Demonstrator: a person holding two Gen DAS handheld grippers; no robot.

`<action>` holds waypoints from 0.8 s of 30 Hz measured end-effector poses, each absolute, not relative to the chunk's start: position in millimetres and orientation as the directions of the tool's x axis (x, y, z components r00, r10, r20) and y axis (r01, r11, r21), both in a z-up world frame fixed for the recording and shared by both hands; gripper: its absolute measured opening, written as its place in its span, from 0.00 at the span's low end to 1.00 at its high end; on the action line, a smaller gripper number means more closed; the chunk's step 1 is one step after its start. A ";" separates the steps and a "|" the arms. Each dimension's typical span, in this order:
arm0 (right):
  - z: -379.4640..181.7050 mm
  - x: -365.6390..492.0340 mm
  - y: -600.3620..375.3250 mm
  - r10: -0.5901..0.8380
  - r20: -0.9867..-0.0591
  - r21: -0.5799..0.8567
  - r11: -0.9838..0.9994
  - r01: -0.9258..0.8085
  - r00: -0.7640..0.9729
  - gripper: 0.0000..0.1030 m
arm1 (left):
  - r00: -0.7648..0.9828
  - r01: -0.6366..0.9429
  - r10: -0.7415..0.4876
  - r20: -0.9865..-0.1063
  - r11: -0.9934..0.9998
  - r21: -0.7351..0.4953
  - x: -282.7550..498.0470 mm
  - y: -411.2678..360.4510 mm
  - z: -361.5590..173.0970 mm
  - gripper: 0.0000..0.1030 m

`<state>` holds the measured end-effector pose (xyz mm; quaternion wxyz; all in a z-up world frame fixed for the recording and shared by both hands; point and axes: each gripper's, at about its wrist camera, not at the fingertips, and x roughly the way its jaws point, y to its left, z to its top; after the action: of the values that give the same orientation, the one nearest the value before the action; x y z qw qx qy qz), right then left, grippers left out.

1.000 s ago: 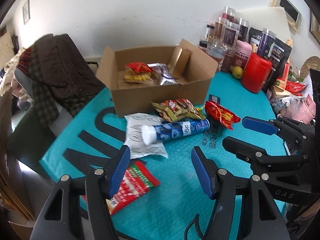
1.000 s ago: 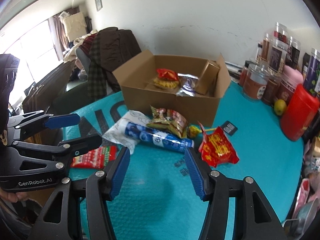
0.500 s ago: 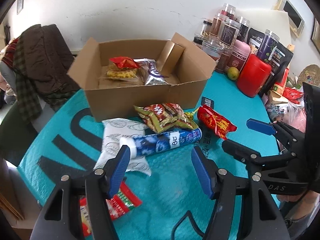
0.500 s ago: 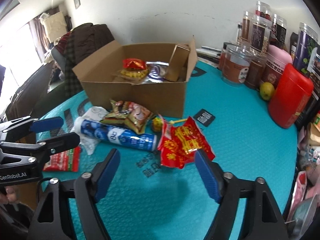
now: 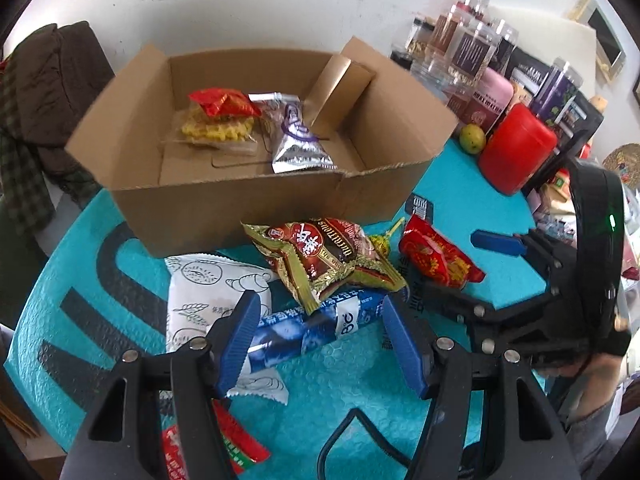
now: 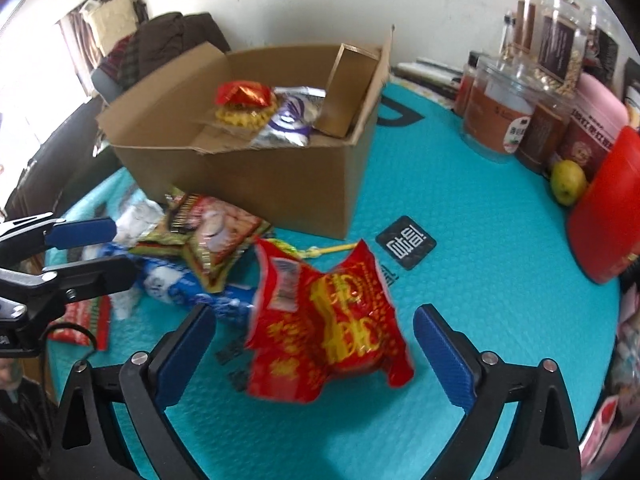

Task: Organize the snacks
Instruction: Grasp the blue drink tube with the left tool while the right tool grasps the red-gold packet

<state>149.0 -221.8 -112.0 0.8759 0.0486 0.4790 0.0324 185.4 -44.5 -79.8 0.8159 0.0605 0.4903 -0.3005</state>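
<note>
- While the right gripper (image 6: pixel 314 354) hangs over the teal mat (image 6: pixel 460 288), its jaws, which have just been opening, stand wide with the red snack packet (image 6: pixel 324 320) between them, neither blue pad touching it
- The left gripper (image 5: pixel 316 338) is part-open, its jaws set either side of the blue tube-shaped packet (image 5: pixel 304 332) without pressing on it; the tube lies flat on the mat, running left to right
- Under the tube's left end lies a white packet with line drawings (image 5: pixel 204 300), and resting on the tube's far side is a gold-edged brown and red packet (image 5: pixel 320 256)
- To the right of that packet a yellow lollipop (image 5: pixel 380 240) lies just beside the red snack packet, which sits near the right gripper's fingers in the left wrist view
- At the near left, partly hidden under the left gripper's body, a red and green packet (image 5: pixel 236 444) lies on the mat
- Farther off stands an open cardboard box (image 5: pixel 248 204) holding a red-topped bag of yellow snacks (image 5: pixel 220 120) on the left and a silver and purple packet (image 5: pixel 296 136) beside it on the right
- A small black square tag (image 6: pixel 406 242) lies on the mat right of the box
- At the far right, a yellow-green fruit (image 6: pixel 568 182) sits between a red canister (image 6: pixel 604 216) and a row of jars (image 6: pixel 520 112) along the wall
</note>
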 end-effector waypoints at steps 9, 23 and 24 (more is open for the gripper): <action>-136.8 166.2 -246.0 0.246 -0.846 0.277 0.961 -0.006 0.473 0.92 | 0.230 0.595 -0.395 -0.890 0.781 -0.193 176.3 -58.2 -103.0 0.61; -134.7 123.1 -227.8 0.158 -0.852 0.161 0.986 -0.037 0.499 0.72 | 0.180 0.635 -0.409 -0.895 0.743 -0.212 124.6 -62.0 -120.7 0.61; -134.2 119.6 -230.7 0.156 -0.853 0.163 0.986 -0.029 0.498 0.72 | 0.186 0.636 -0.412 -0.892 0.742 -0.210 121.1 -62.1 -121.2 0.61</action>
<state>119.6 -230.7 -134.2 0.8631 0.0633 0.4982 0.0536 121.1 -62.1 -121.2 0.7631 0.1043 0.5375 -0.3435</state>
